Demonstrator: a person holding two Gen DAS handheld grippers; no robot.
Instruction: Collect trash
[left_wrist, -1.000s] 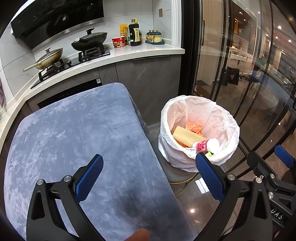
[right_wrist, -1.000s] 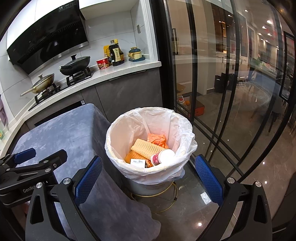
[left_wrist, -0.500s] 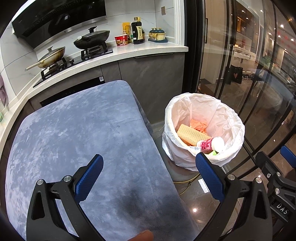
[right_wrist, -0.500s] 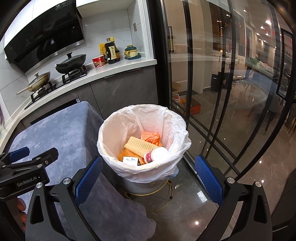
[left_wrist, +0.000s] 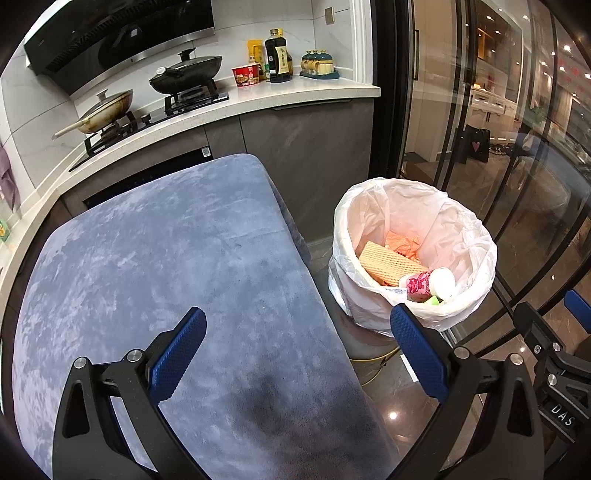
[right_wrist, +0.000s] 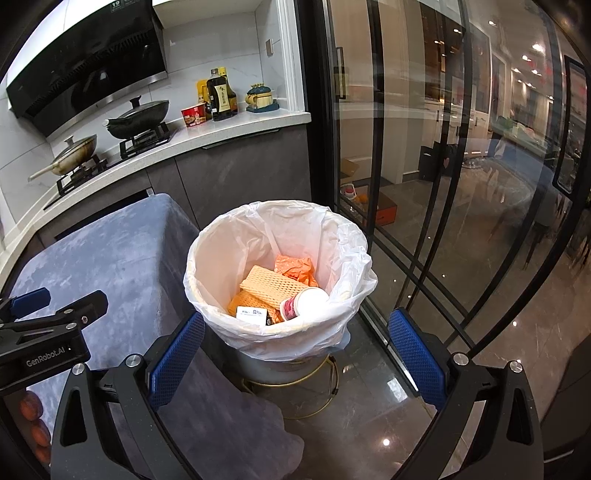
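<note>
A trash bin lined with a white bag (left_wrist: 465, 236) (right_wrist: 229, 254) stands on the floor right of the table. Inside lie tan foam netting (right_wrist: 273, 282) (left_wrist: 384, 262), an orange wrapper (right_wrist: 295, 266), a pink paper cup (right_wrist: 306, 304) (left_wrist: 430, 284) and a small white label (right_wrist: 253, 314). My left gripper (left_wrist: 297, 354) hovers open over the blue-grey tablecloth (left_wrist: 147, 266), holding nothing. My right gripper (right_wrist: 295, 354) is open above the bin's near rim, also holding nothing. The other gripper shows at the edge of each view.
A kitchen counter (left_wrist: 288, 96) at the back carries a stove with two pans, a red noodle cup (left_wrist: 245, 75) and a dark bottle (left_wrist: 277, 55). Black-framed glass doors (right_wrist: 424, 147) rise right of the bin. Glossy floor lies around the bin's gold stand (right_wrist: 325, 391).
Both grippers have pulled back and up a little; the bin now sits slightly lower and farther in each view. Jaws stay open, and the bin's contents have not moved.
</note>
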